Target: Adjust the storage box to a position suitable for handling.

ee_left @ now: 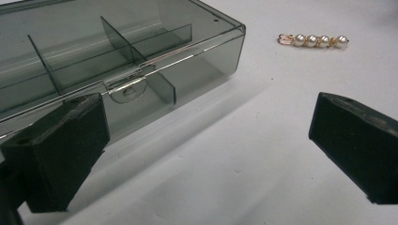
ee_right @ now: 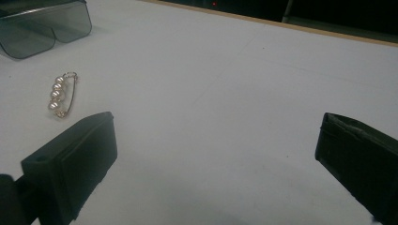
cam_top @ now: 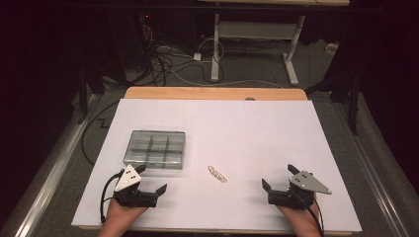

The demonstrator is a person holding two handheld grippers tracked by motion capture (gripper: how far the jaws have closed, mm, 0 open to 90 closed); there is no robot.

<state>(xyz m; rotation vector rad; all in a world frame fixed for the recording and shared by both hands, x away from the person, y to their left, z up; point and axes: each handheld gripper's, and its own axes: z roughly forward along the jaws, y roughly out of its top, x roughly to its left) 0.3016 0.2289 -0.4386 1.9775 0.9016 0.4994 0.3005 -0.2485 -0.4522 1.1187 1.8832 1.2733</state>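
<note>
Both grippers, left (cam_top: 152, 178) and right (cam_top: 277, 175), rest wide open and empty, flanking the pearl clip (cam_top: 217, 173) near the closed box (cam_top: 155, 149).

Glossy smoked transparent plastic compartment box (ee_left: 141, 51) with a shiny metal clasp; pearl hair clip (ee_left: 313, 41) on gold-coloured metal; matt white desk (cam_top: 257, 133) covering; matt black claw pads (ee_right: 80, 154).

One smoky-grey clear plastic compartment box (cam_top: 156, 148) with its lid shut, one gold hair clip set with four white pearls (ee_left: 314, 41) — that is all lying on the one white-topped counter (cam_top: 247, 128). Two black two-jaw tools — left (cam_top: 149, 180), right (cam_top: 278, 177).
</note>
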